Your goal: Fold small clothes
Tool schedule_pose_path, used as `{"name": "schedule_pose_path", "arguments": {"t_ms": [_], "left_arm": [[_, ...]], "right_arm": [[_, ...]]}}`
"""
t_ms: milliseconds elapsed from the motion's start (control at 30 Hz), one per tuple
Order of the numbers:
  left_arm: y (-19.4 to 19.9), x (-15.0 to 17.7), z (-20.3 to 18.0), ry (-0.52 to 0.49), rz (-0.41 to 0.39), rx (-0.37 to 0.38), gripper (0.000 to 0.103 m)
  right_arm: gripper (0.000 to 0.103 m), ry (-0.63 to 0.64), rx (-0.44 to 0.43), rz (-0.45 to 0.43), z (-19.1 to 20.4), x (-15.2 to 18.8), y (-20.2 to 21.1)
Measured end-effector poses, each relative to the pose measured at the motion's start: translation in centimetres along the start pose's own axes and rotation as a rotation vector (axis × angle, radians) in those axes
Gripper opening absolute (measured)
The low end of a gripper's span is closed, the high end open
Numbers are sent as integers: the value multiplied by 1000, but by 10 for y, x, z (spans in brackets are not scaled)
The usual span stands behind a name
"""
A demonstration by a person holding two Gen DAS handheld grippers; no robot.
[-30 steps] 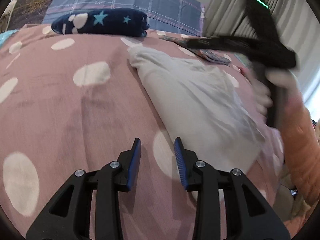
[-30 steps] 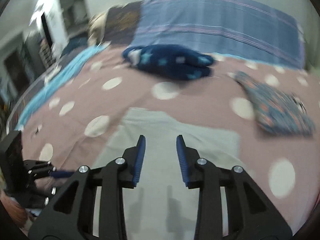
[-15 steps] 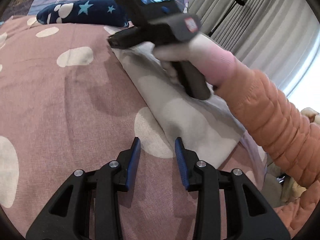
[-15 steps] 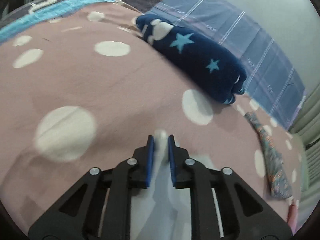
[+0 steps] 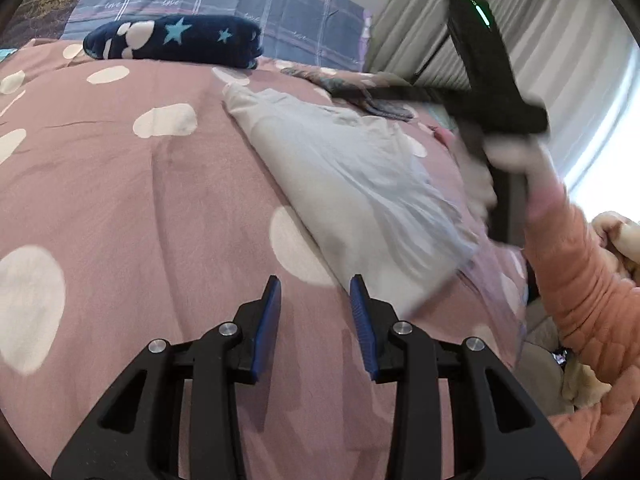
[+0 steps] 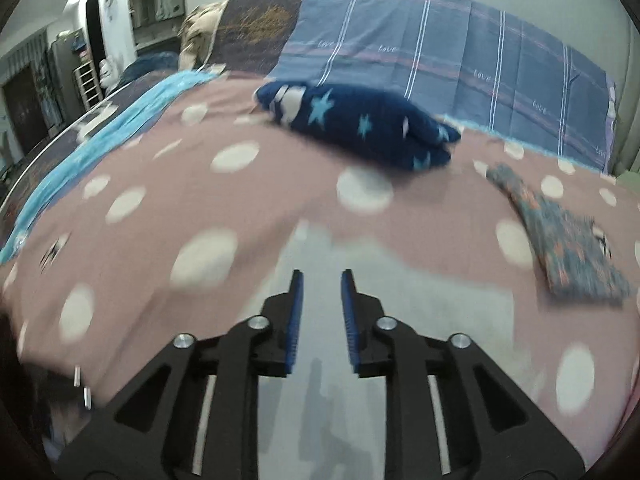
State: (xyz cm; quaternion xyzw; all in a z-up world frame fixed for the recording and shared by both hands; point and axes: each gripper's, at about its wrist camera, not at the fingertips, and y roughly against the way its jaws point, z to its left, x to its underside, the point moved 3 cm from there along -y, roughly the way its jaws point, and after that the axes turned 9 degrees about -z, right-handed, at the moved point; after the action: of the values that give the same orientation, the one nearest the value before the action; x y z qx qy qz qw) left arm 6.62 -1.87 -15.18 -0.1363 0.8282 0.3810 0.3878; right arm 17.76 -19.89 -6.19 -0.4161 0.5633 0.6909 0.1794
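Observation:
A pale grey garment (image 5: 340, 168) lies flat and slantwise on the pink spotted bedspread (image 5: 120, 200). My left gripper (image 5: 315, 280) hovers over the bedspread just short of the garment's near left edge, open and with nothing between its blue pads. A hand in an orange sleeve (image 5: 572, 272) holds the right gripper, blurred, above the garment's right side. In the right wrist view the right gripper (image 6: 322, 273) hangs over the grey garment (image 6: 420, 312); its jaws are opening and nothing is between them.
A rolled navy blanket with stars (image 6: 360, 124) lies at the far side, in front of a blue checked cover (image 6: 440, 48). A folded patterned cloth (image 6: 568, 248) rests to the right of the garment. Curtains (image 5: 520, 20) hang at the right, and a turquoise cloth (image 6: 80, 152) edges the bed's left.
Half a second ago the right gripper was shut on the garment's far corner; it has since let go, pulled back to the right and its jaws have parted. The left gripper shifted slightly.

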Motion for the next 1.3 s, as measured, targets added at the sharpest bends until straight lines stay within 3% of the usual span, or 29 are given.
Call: {"name": "schedule_pose_path", "arguments": {"t_ms": [100,167,233,300,367,400,433,500,600,733,867,967,1067,1100,1133,1167,1233,1267,1300], "left_arm": [[14,16,-20,-66,8,58,42],[12,26,-31,-120,37,49,46],[1,31,-36,-159,68,-12,46],[-8,28,-35,-160,68,-82,46],[-12,22,-36,-157,50,-138,43],[-13,20,-35,-149,39,-160,36],[-13,19,-35,-127,36,-150,21],[-14,24,-38,-116,58,-123,5],[-12,36,-50,-213,78,-147,0],[3,33,-44,-175,93,-103,0],[22,-3,-42,-167,-10,-95,3],[3,-34,-52,-225,-61,-76,7],[-36,-39,-56,-200,-3,-25,13],[-51,-35,-55,-203,37,-42,23],[-69,-25,-50,-222,95,-93,24],[-77,-18,-47,-235,110,-108,24],[-73,-14,-50,-247,83,-91,25],[-69,-15,-49,-240,85,-83,26],[-67,-16,-49,-231,86,-79,26]], "right_arm": [[25,-71,-67,12,1,50,47],[32,-96,-88,10,1,81,69],[41,-94,-13,28,-4,106,74],[39,-137,17,41,-16,126,70],[36,-168,-5,-3,-22,132,73],[34,-178,6,-9,-24,133,74],[33,-183,13,-12,-25,133,75],[31,-184,16,-18,-27,136,77],[29,-200,-14,-34,-33,141,82],[27,-280,-62,-39,-46,140,81],[27,-308,-48,-63,-56,123,92],[28,-314,-31,-123,-71,99,96],[28,-306,-44,-139,-86,74,80],[28,-309,-53,-132,-90,71,73],[28,-309,-44,-117,-95,69,64],[28,-298,-7,-96,-101,71,55],[27,-246,171,-6,-116,85,26],[29,-252,192,8,-122,94,17],[30,-305,145,-16,-129,97,19]]}}
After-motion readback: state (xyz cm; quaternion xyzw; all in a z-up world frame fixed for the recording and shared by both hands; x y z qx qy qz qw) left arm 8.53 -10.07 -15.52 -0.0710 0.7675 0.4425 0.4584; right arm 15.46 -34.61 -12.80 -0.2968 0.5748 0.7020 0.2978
